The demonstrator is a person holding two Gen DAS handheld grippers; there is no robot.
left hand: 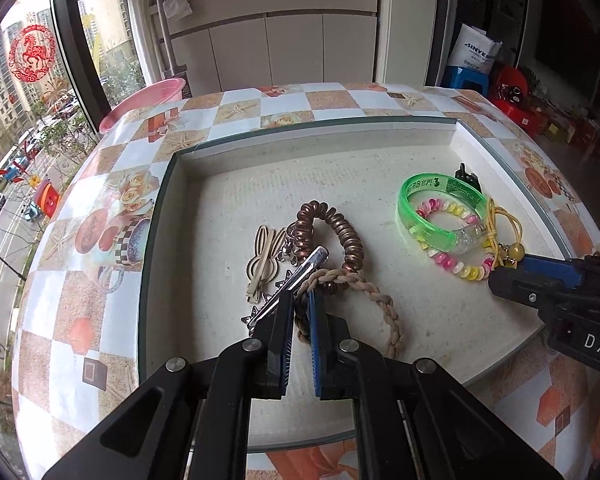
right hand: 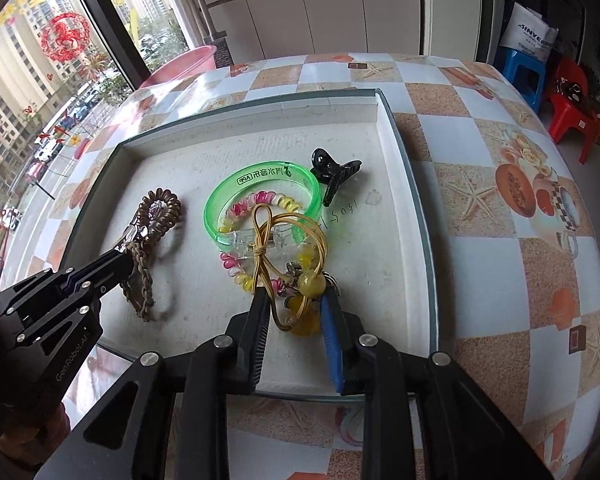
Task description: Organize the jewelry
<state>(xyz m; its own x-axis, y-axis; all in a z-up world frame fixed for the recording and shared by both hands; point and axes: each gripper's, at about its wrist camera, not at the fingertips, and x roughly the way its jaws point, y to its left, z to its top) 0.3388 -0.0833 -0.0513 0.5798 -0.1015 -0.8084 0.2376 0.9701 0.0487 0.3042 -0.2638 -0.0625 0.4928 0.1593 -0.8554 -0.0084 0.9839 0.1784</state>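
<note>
A shallow white tray point(left hand: 312, 136) holds the jewelry. My left gripper point(left hand: 300, 300) is nearly shut on the braided tan cord bracelet point(left hand: 388, 312), next to a silver hair clip point(left hand: 292, 280), a brown coil hair tie point(left hand: 332, 236) and a beige wooden clip point(left hand: 264, 260). My right gripper point(right hand: 296, 304) stands around the yellow bead hair tie point(right hand: 304, 312), its jaws apart by the bead's width. A green bangle point(right hand: 260, 188), a pink-yellow coil bracelet point(right hand: 244, 276) and a black claw clip point(right hand: 332, 172) lie just beyond it.
The tray sits on a round table with a checkered starfish-print cloth point(right hand: 480, 200). A pink basin point(left hand: 148, 100) stands beyond the table's far left edge. White cabinets point(left hand: 284, 48) stand behind; red and blue stools point(right hand: 540, 80) are at the far right.
</note>
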